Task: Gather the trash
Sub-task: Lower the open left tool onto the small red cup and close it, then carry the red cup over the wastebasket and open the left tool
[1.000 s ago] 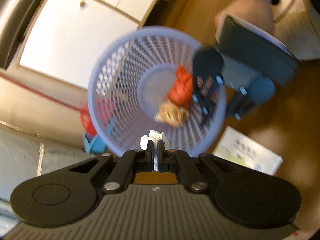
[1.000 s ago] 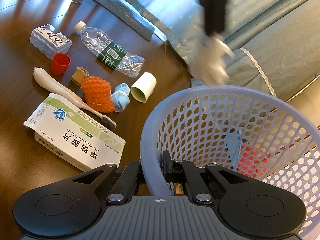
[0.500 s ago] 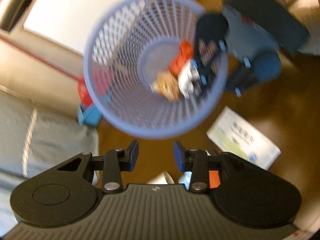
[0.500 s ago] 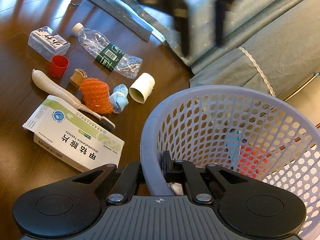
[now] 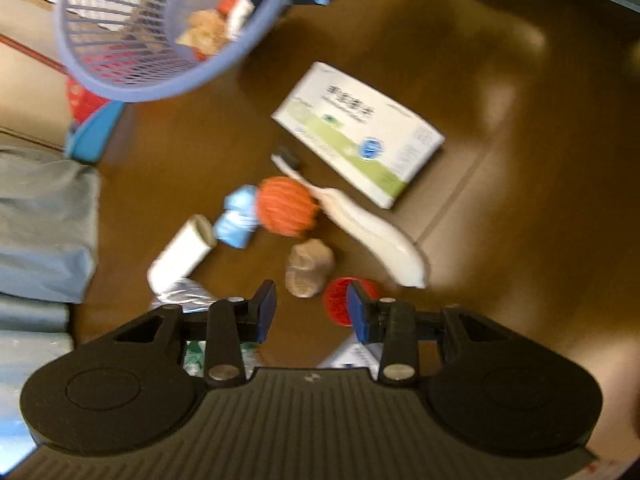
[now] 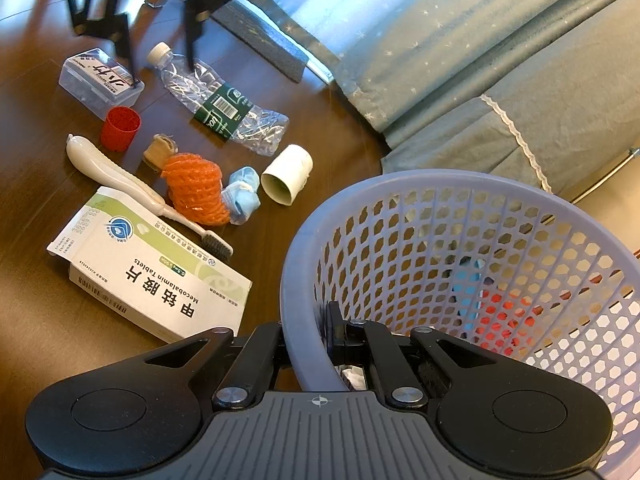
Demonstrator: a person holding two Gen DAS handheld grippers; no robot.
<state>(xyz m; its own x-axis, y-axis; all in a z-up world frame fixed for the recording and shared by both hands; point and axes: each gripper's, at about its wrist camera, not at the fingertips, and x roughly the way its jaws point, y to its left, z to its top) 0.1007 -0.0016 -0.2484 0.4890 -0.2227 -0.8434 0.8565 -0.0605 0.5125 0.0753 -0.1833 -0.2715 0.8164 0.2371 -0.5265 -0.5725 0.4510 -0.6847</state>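
A few scraps are already lying in the basket point(image 6: 304, 280), gripped at its rim by the right gripper point(image 6: 306, 336); beside it, litter including a red cap point(image 5: 344, 306) is being approached by the empty, opening left gripper point(image 5: 311, 309).

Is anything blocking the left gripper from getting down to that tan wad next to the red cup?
Nothing visible does. The left gripper, jaws opening and empty, hangs over the tan wad. The red cup sits close beside it.
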